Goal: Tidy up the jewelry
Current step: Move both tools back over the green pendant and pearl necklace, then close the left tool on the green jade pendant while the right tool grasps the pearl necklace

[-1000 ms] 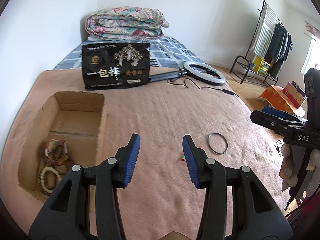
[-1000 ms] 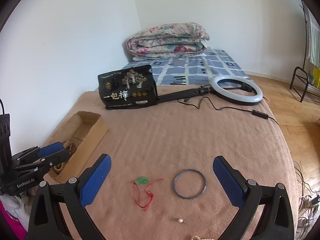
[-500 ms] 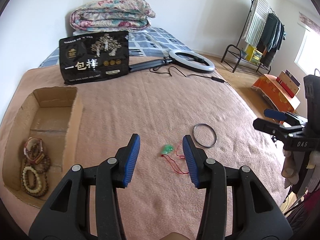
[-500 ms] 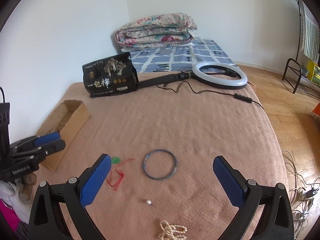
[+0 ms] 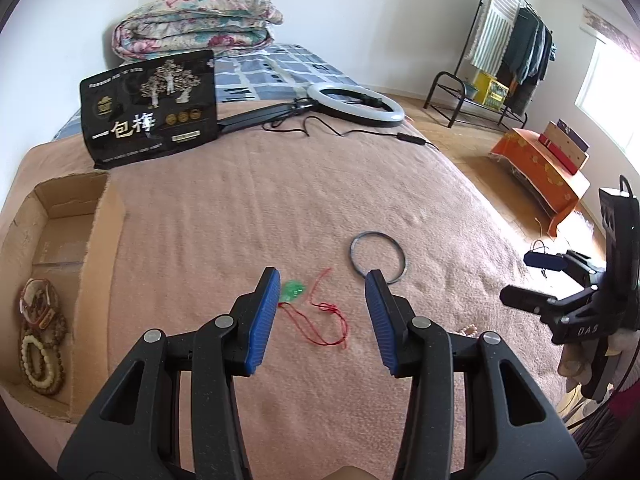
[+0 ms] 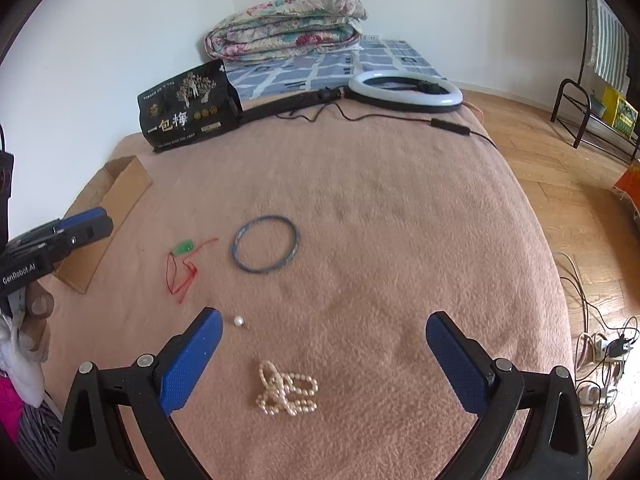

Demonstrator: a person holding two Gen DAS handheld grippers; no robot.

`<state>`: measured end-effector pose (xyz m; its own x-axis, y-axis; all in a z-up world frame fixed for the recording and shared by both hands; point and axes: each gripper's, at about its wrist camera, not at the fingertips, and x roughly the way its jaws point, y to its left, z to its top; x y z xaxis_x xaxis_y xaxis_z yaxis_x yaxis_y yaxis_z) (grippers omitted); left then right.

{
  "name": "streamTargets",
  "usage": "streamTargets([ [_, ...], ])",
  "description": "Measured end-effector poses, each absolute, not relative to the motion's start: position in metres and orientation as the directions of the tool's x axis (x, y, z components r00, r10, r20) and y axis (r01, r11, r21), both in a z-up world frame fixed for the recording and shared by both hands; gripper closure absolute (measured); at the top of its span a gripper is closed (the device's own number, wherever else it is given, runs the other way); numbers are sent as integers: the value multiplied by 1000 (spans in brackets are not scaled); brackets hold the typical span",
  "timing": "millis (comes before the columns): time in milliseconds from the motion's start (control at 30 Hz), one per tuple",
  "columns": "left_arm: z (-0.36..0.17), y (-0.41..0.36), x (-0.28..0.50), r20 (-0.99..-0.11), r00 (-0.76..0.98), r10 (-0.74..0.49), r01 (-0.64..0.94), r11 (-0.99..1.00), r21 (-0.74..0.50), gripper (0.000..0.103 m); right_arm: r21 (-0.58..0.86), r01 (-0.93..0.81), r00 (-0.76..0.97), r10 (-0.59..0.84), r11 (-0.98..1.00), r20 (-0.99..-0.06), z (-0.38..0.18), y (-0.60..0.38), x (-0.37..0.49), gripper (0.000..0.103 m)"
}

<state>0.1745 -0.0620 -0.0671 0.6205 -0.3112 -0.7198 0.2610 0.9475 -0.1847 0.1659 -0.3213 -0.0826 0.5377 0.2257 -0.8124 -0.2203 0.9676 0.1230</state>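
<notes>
Right wrist view: pearl strand (image 6: 287, 390) bunched, long axis roughly crosswise; both jaws released, empty.

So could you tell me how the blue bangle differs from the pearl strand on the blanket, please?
The bangle is one blue hoop lying flat and open; the pearl strand is cream beads bunched in a heap. The bangle lies beyond the right gripper; the strand lies between its open jaws. Both rest loose on the blanket, outside the box.
</notes>
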Motion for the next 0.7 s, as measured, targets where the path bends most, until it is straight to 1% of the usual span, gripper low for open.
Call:
streamTargets([
  [300, -76, -74, 180, -734, 602, -314, 275, 945, -179, 58, 141, -215, 487, 232, 966, -842, -106, -325, 150, 0],
  [700, -106, -59, 203, -773, 570, -278, 214, 959, -187, 58, 139, -248, 427, 237, 959, -873, -131, -312, 143, 0],
])
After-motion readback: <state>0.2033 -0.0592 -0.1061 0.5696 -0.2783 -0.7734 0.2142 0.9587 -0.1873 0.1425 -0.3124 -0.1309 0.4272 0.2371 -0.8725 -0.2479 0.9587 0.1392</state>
